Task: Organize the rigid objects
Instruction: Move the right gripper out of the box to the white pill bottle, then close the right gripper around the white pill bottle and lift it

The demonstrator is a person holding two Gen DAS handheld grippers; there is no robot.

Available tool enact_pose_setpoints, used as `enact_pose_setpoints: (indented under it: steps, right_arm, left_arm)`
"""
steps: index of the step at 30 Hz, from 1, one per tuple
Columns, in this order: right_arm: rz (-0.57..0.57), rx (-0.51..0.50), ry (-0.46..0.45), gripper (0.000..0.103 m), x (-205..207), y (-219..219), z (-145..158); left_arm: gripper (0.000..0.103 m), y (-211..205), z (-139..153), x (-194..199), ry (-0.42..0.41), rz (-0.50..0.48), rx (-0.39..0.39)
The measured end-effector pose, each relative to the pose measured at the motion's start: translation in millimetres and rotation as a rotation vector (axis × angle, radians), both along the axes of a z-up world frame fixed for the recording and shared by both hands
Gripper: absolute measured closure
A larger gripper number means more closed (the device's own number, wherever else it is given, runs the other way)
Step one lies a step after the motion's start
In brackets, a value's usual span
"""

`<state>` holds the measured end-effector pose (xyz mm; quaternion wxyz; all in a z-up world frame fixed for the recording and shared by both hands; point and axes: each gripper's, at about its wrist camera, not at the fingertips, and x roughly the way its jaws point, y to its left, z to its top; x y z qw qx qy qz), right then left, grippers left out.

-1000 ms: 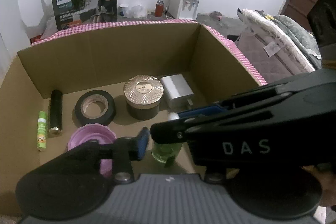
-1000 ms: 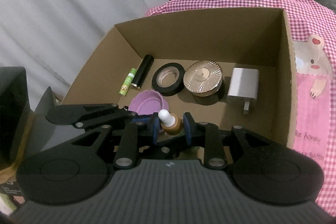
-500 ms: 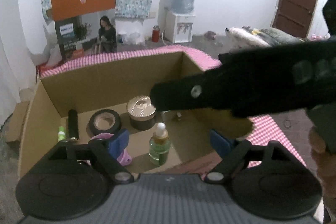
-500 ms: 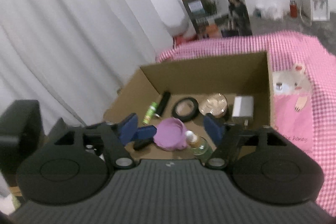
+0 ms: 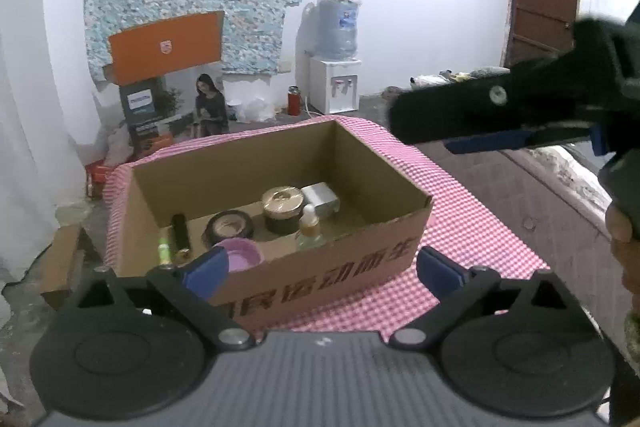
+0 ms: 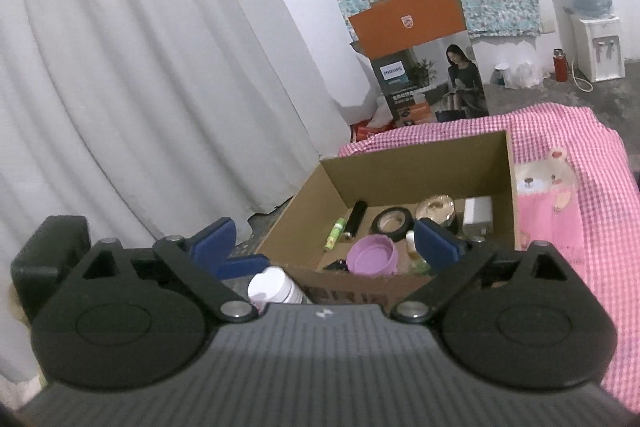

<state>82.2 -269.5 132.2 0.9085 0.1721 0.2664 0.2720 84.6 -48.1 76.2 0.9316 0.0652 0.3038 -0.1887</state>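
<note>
The cardboard box (image 5: 328,279) sits on the pink checked cloth (image 5: 472,227). Inside it, the dropper bottle (image 5: 309,229) stands upright near the front wall, just in front of the gold-lidded jar (image 5: 282,207), with the purple lid (image 5: 240,255) to its left. Along the back lie the black tape roll (image 5: 230,227), black tube (image 5: 180,233), green stick (image 5: 163,250) and white charger (image 5: 322,198). The left gripper (image 5: 320,269) and right gripper (image 6: 324,241) have just been opening; both stand wide apart, empty, outside the box.
</note>
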Motion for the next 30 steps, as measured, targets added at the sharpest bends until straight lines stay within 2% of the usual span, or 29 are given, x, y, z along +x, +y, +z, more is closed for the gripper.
enact_pose_setpoints:
  steps: [6, 9, 16, 23, 28, 30]
  right_arm:
    - [-0.006, 0.004, 0.040, 0.005, -17.7, 15.5, -23.9]
    - [0.005, 0.026, 0.083, 0.005, -14.5, 23.6, -39.2]
    - [0.059, 0.007, 0.166, 0.005, 7.9, 60.2, -69.1]
    - [0.119, 0.017, 0.242, 0.005, 43.0, 98.9, -91.2]
    - [0.138, 0.050, 0.285, 0.010, 64.6, 121.7, -103.3]
    - [0.139, 0.060, 0.299, 0.015, 71.6, 128.3, -108.2]
  left_arm:
    - [0.000, 27.8, -11.2, -17.5, -0.027, 0.059, 0.022]
    - [0.000, 41.3, -20.1, -17.9, -0.007, 0.095, 0.019]
    - [0.000, 62.0, -43.5, -12.7, -0.010, 0.178, 0.055]
    - [0.001, 74.0, -70.2, 9.2, -0.008, 0.236, 0.078]
    - [0.013, 81.5, -81.8, 25.9, 0.030, 0.233, 0.049]
    - [0.015, 84.8, -84.1, 30.6, 0.041, 0.231, 0.029]
